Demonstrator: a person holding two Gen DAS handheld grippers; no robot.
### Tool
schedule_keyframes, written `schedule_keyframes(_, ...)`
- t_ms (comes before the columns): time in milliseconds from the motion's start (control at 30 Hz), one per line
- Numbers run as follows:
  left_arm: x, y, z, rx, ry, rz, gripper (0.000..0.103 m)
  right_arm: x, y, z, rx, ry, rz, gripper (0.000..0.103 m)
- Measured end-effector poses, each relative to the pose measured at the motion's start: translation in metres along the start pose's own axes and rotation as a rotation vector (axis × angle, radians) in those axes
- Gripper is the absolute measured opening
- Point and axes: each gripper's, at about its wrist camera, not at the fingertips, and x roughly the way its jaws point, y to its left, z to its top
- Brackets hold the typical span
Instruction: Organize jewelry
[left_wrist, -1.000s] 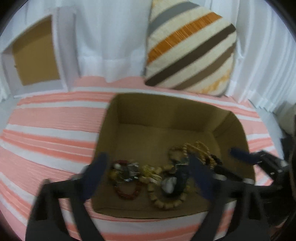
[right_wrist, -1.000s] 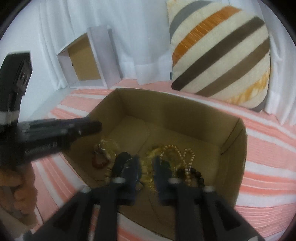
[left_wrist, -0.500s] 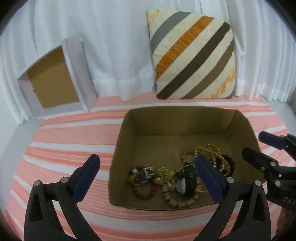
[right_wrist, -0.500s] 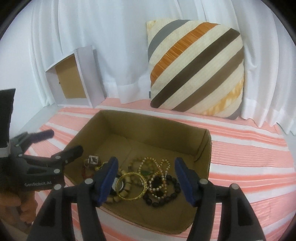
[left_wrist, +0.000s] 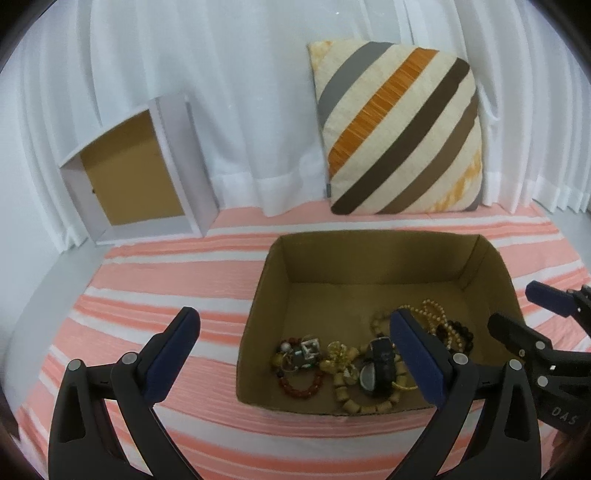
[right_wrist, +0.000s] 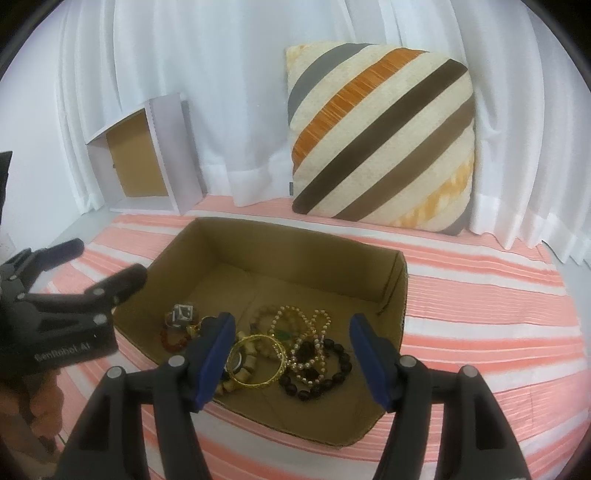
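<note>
Down on the floor of the open brown cardboard box (right_wrist: 391, 280), toward its near wall, the tangled heap of jewelry (right_wrist: 266, 343) is lying in one pile. At about three o'clock in that heap, a black bead bracelet (right_wrist: 332, 365) is curling round a pale pearl-like strand (right_wrist: 314, 332); at the centre, a shiny gold bangle (right_wrist: 258, 360) is leaning on chunky wooden beads (left_wrist: 354, 400); over at nine o'clock, a dark red bead bracelet (left_wrist: 301, 382) is sitting beside a small silver cube-shaped piece (left_wrist: 309, 348). A black wristwatch (left_wrist: 378, 365) is resting in the middle, seen best from the left wrist. Everything is mixed together, so the sorting looks unsettled: this could be loose pieces waiting to be separated, or pieces gathered into the box as their home.

Above the near rim, the right gripper (right_wrist: 291, 358) is hovering with its blue-padded jaws spread wide and nothing between them, lined up over the bangle and black beads as if sizing up a pick. The left gripper (left_wrist: 295, 358) is also gaping wide and holding nothing, poised at the box's near-left corner, perhaps to steady it.

Outward, the peach-and-white striped cloth (left_wrist: 166, 280) is carrying the box; at twelve o'clock a diagonal-striped cushion (left_wrist: 399, 129) is leaning on white curtains (left_wrist: 221, 92), and at ten o'clock a white-framed box with a brown inside (left_wrist: 136, 173) is standing open.
</note>
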Motion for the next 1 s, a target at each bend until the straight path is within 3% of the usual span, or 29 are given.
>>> schedule_keyframes(233,-0.010,-0.003,-0.004,-0.011,0.023,0.049,0.102,-0.005,0.001,-0.001,0.001,0.000,-0.015,0.078)
schedule_keyframes(467,-0.028,-0.003,-0.006,-0.010,0.078,-0.035,0.102,-0.017,0.008,-0.002,0.001,0.027,-0.044,0.081)
schedule_keyframes(1000,-0.119,0.019,-0.020,-0.054,0.015,-0.054,0.102,-0.114,0.025,-0.015,0.033,-0.006,-0.055,0.082)
